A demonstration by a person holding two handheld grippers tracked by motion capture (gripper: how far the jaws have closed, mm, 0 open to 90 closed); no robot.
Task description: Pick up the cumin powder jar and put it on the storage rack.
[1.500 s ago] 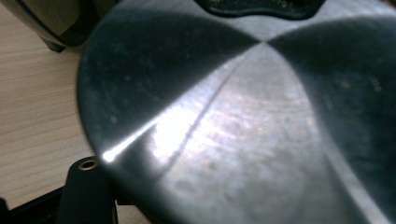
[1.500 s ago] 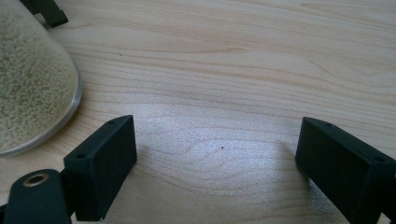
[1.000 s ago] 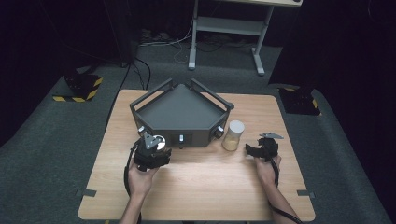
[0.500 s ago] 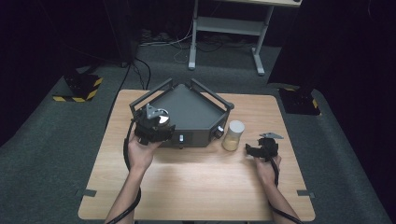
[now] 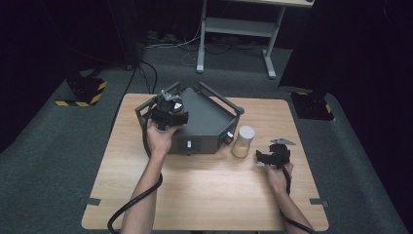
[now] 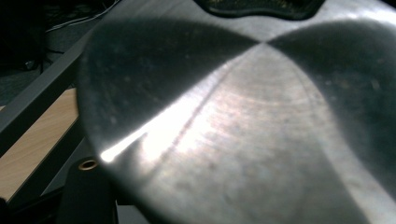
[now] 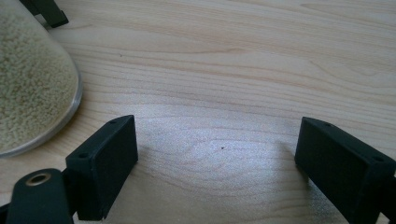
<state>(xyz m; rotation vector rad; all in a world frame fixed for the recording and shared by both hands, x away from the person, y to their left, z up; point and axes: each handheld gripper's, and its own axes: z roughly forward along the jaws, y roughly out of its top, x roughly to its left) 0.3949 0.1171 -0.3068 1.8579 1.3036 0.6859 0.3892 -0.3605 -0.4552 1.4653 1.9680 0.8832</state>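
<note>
A dark grey three-cornered box [image 5: 207,124] with a bar frame, a front switch and a knob stands at the back middle of the wooden table [image 5: 209,192]. My left gripper [image 5: 169,108] hovers over the box's left rear part. In the left gripper view a round brushed-metal piece [image 6: 243,121] sits right against the camera and hides the jaws, which look shut on it. A clear jar of pale grains [image 5: 242,141] with a white lid stands right of the box. My right gripper [image 5: 265,157] rests low beside the jar [image 7: 32,84], open, bare wood between its jaws [image 7: 217,158].
The box's frame bar [image 6: 37,93] and a strip of table top [image 6: 28,149] lie below the metal piece. Cables trail from both grippers toward the near edge. A white metal stand [image 5: 238,29] and a yellow-black striped block [image 5: 83,92] are on the dark floor beyond.
My left hand has lifted from the table in front of the box's left corner and moved away from me, over the box's top. The right hand and the jar have stayed put.
</note>
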